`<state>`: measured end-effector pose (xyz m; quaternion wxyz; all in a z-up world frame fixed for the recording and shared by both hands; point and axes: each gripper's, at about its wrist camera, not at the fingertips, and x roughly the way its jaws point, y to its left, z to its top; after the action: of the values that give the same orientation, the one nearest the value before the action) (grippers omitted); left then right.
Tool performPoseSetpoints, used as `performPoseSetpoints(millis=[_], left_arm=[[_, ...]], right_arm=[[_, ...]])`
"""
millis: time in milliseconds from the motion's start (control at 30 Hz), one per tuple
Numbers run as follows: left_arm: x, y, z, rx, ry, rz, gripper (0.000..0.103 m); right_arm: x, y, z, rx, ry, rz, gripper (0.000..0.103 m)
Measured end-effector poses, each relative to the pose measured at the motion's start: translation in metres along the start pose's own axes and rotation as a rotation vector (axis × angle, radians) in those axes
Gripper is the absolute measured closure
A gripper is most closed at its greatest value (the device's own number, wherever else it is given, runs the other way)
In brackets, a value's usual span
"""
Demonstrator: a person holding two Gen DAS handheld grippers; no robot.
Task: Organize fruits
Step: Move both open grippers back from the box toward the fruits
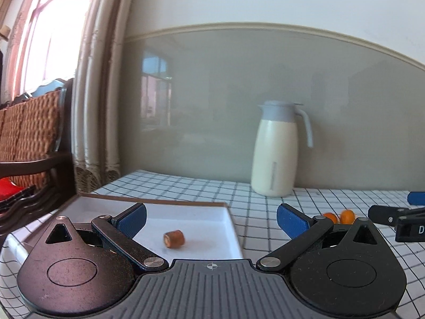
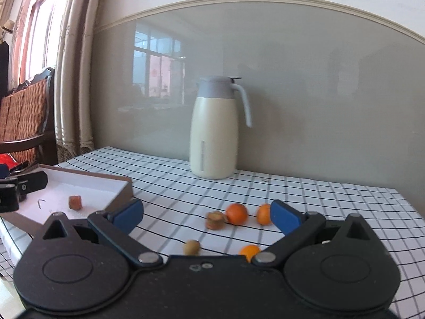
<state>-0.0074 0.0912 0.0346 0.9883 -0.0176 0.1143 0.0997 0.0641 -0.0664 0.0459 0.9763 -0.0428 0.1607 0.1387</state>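
A shallow white box tray (image 1: 212, 210) (image 2: 111, 183) lies on the checked tablecloth at the left. One brown cylindrical fruit piece (image 1: 174, 238) (image 2: 75, 202) lies inside it. My left gripper (image 1: 211, 219) is open and empty, just above the tray's near edge. My right gripper (image 2: 205, 216) is open and empty above loose fruit: three small oranges (image 2: 237, 213) (image 2: 263, 214) (image 2: 249, 251), a brown piece (image 2: 215, 220) and a small tan round fruit (image 2: 192, 247). Two oranges (image 1: 348, 216) show in the left wrist view beside the right gripper's fingers (image 1: 393, 216).
A cream thermos jug (image 1: 276, 151) (image 2: 215, 130) with a grey lid stands by the grey wall at the back. A wicker-backed chair (image 1: 29, 133) and curtains (image 1: 98, 79) are at the left past the table edge. The left gripper's body (image 2: 18, 188) shows over the tray.
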Motion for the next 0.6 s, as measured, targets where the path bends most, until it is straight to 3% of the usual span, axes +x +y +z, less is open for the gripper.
performPoseSetpoints(millis=[300,600], left_arm=[[0.009,-0.034,-0.008,0.056,0.034,-0.049,0.000],[0.023,-0.047,-0.016,0.065,0.085,-0.059,0.000]], right_arm=[[-0.002,-0.029,-0.016,-0.007,0.043,-0.061,0.009],[0.011,-0.028,-0.036,-0.053,0.115,-0.057,0.013]])
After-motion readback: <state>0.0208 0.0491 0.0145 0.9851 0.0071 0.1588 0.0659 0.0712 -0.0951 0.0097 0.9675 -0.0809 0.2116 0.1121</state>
